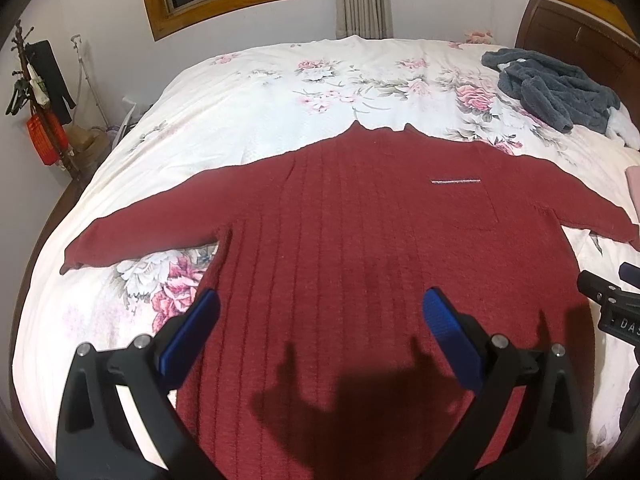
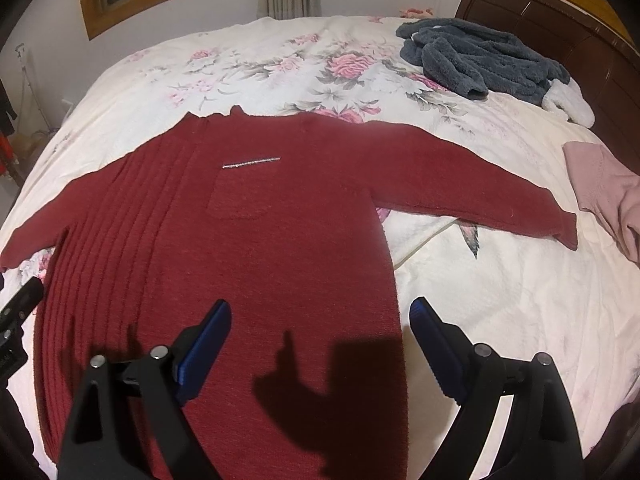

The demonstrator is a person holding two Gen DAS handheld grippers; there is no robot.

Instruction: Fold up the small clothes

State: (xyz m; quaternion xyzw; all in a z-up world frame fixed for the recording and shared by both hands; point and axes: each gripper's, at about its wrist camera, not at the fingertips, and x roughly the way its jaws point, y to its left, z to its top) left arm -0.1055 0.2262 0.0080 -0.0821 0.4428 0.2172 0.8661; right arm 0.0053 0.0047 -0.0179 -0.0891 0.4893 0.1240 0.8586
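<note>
A dark red knitted sweater (image 1: 360,240) (image 2: 240,240) lies flat and face up on the bed, both sleeves spread out sideways, a small chest pocket (image 2: 238,196) with a silver strip above it. My left gripper (image 1: 320,320) hovers open over the sweater's lower left part, nothing between its blue pads. My right gripper (image 2: 320,328) is open above the lower right hem, its right finger (image 2: 436,344) over the bedspread past the sweater's edge. Each gripper's shadow falls on the knit. The right gripper's body (image 1: 612,300) shows at the edge of the left wrist view.
The bed carries a white floral bedspread (image 1: 280,100) (image 2: 500,300). A grey fleece garment (image 1: 556,88) (image 2: 480,60) lies heaped near the dark wooden headboard (image 2: 560,28). A pink garment (image 2: 608,188) sits at the right. A coat stand (image 1: 40,100) stands by the left wall.
</note>
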